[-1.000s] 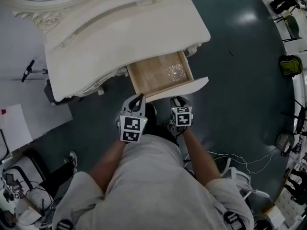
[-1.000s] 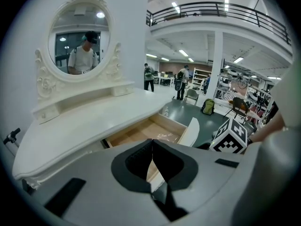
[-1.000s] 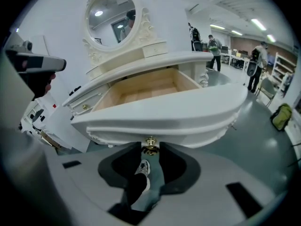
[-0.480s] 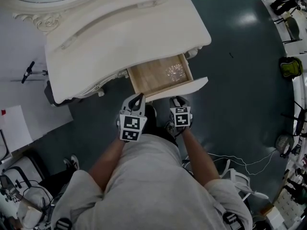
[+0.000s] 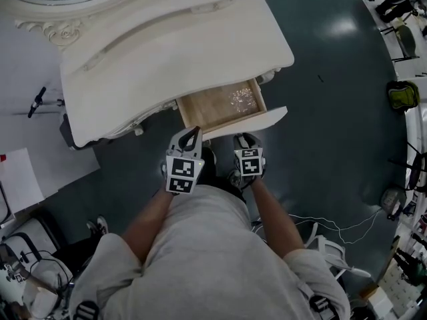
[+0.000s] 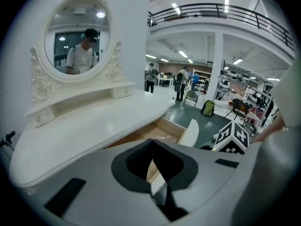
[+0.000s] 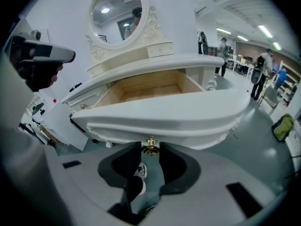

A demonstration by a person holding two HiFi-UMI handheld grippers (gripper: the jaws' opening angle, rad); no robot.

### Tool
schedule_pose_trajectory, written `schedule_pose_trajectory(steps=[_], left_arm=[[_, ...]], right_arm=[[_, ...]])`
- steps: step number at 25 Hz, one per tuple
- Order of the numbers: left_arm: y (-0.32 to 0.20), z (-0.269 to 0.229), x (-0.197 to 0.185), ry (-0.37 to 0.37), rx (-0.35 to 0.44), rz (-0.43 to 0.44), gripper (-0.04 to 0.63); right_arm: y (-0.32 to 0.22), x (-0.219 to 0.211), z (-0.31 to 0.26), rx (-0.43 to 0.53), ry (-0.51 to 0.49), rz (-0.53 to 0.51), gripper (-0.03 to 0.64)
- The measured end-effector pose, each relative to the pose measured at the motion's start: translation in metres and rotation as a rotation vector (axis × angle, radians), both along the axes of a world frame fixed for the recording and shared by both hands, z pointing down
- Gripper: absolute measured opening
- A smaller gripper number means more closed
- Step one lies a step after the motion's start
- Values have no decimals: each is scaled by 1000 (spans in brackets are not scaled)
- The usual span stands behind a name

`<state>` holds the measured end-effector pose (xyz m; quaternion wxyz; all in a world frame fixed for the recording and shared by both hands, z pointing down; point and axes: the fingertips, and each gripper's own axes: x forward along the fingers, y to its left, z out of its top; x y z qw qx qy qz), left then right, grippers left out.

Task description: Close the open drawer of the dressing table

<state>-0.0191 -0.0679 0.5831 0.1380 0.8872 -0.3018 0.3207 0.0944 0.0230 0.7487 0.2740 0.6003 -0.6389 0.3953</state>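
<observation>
Drawer (image 5: 220, 105): one, open, with one knob (image 7: 150, 144).

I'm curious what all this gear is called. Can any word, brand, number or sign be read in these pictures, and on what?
No readable text anywhere.
The marker cubes on the left claw and right claw: black-and-white square patterns, no letters.
The white sheet on the floor: a red mark, too small to read.
The dressing table, drawer and knob: no print.

Dark glossy floor (image 5: 333, 112), upper balcony railing (image 6: 221, 9), strip ceiling lights (image 6: 176, 7)
</observation>
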Motion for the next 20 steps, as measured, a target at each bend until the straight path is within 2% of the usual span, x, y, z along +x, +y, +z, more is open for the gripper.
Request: schedule_pose_trajectory(steps=[20], left_arm=[[-38, 7, 4, 8, -17, 4, 8]], right_arm=[[-35, 1, 1, 11, 18, -19, 129]])
